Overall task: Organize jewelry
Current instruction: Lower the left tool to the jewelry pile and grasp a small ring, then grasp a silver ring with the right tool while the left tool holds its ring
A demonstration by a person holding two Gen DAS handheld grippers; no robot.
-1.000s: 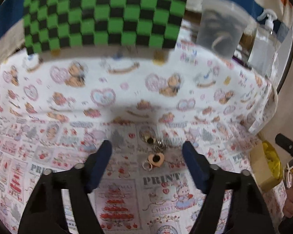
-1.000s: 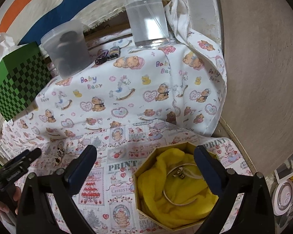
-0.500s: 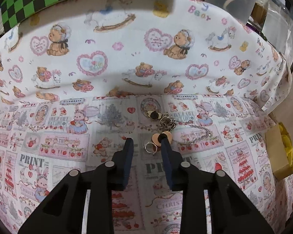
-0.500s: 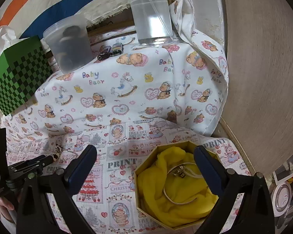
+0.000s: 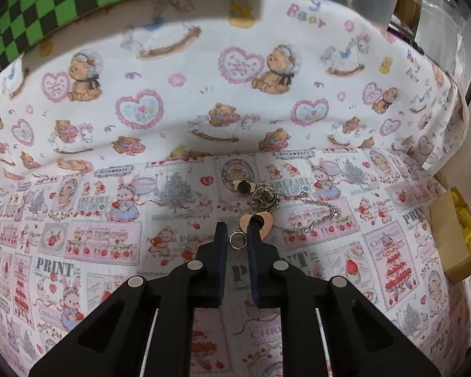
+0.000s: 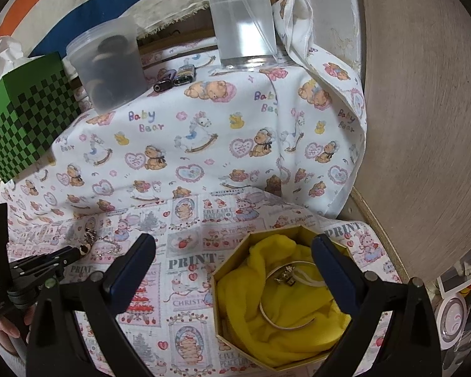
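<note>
A printed cloth (image 5: 185, 100) covers the desk, with a green checked box (image 6: 25, 125) at its far left and an eight-sided gold box (image 6: 232, 251), lined with yellow fabric (image 6: 245, 301) and holding a bangle (image 6: 285, 323), near the right gripper (image 6: 234, 267), whose jaws stand wide apart and empty above it. The left gripper (image 5: 237, 238) points down at a small pile of jewelry: a chain (image 5: 323, 216), a heart pendant (image 5: 267, 223) and a small silver ring (image 5: 238, 240). Its jaws are closing, nearly together, with the ring between them on the cloth.
</note>
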